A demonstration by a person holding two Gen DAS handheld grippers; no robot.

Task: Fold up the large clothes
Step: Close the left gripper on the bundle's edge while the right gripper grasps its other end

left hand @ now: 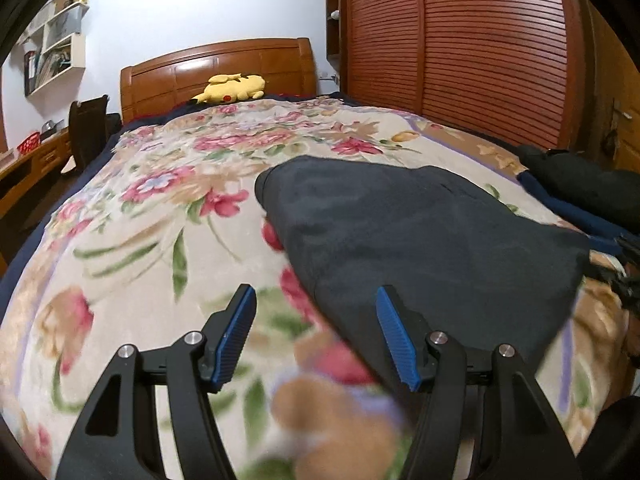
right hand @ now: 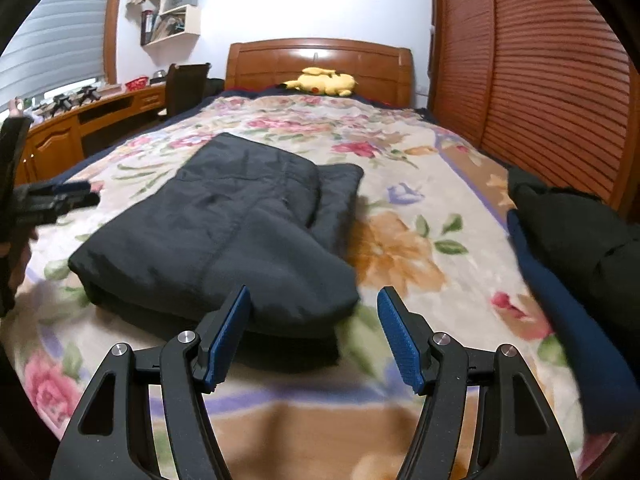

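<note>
We hold our left claw (left hand: 316, 300) spread wide and empty above the floral plush blanket (left hand: 160, 220) that covers the bed; its blue ribbed fingertips (left hand: 244, 320) hang over the near left edge of the folded dark grey garment (left hand: 420, 232), without touching it as far as we can tell. Our right claw (right hand: 314, 300) is likewise spread apart with nothing between its pads, poised just above the near right corner of the same garment (right hand: 224, 232). The garment lies flat on the blanket, folded into a thick, roughly rectangular bundle in the middle of the bed, with a narrower layer showing beyond its far right side. In the right wrist view, the left claw (right hand: 76, 198) shows at the left rim, beside the garment. A pile of dark green and navy clothing (right hand: 580, 248) sits near the right bed edge, apart from the folded bundle. A yellow plush toy (right hand: 324, 80) rests against the wooden headboard (right hand: 260, 60).
</note>
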